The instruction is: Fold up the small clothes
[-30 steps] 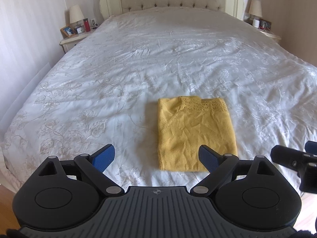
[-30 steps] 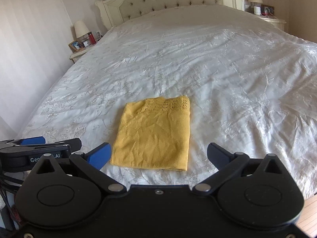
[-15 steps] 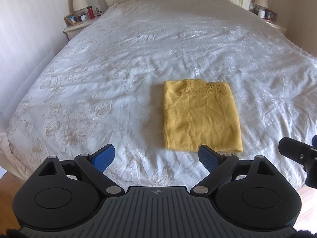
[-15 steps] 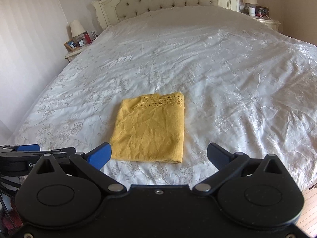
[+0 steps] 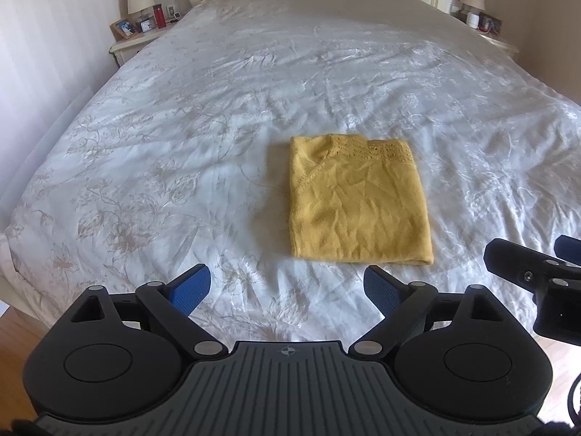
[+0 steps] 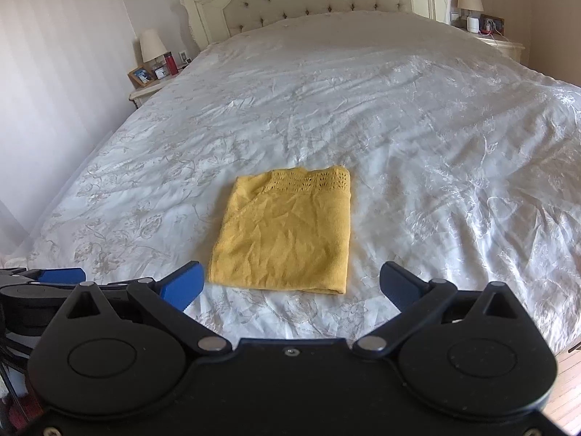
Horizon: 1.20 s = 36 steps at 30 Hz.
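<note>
Left wrist view shows our left gripper (image 5: 287,289) and right gripper (image 6: 290,285) both released and empty, short of the folded yellow top (image 5: 357,205) lying mid-bed (image 5: 181,127); we judge any careless regrasp would drag its near edge and undo the fold.

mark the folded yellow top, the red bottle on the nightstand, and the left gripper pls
folded yellow top (image 6: 287,232), right wrist view, middle of the top layer
red bottle (image 5: 158,16), left wrist view, middle of its body
left gripper (image 5: 287,285), left wrist view, midway between its open fingertips, over the bedspread
</note>
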Tool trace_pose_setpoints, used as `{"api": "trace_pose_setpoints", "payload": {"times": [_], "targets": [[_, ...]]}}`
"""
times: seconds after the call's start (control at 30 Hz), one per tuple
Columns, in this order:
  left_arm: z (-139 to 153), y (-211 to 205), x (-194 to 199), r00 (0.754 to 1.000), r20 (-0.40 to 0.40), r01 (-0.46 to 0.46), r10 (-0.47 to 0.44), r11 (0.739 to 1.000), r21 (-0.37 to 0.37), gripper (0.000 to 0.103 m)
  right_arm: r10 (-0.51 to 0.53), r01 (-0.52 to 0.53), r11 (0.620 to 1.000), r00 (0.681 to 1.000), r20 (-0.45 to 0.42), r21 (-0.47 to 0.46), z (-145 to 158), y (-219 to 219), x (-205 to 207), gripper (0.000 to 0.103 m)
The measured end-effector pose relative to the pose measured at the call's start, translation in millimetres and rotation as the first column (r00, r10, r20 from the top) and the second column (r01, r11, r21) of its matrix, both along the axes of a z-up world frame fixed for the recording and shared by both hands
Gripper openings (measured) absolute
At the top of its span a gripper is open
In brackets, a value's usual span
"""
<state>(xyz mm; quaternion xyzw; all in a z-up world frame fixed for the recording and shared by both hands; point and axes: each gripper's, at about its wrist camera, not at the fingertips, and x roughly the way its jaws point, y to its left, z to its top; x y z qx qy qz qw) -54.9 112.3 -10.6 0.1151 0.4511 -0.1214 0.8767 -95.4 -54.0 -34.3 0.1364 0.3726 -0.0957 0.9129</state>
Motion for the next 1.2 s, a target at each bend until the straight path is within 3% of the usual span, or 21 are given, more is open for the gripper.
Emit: {"api": "trace_pose_setpoints", "payload": {"times": [1.2], "targets": [[-7.3, -7.9, 3.7, 0.999, -0.044, -0.003, 0.003, 1.0, 0.011, 0.092, -0.003, 0.003, 1.0, 1.0, -0.009, 0.031, -4.6, -8.2, 0.4, 0.102]]}}
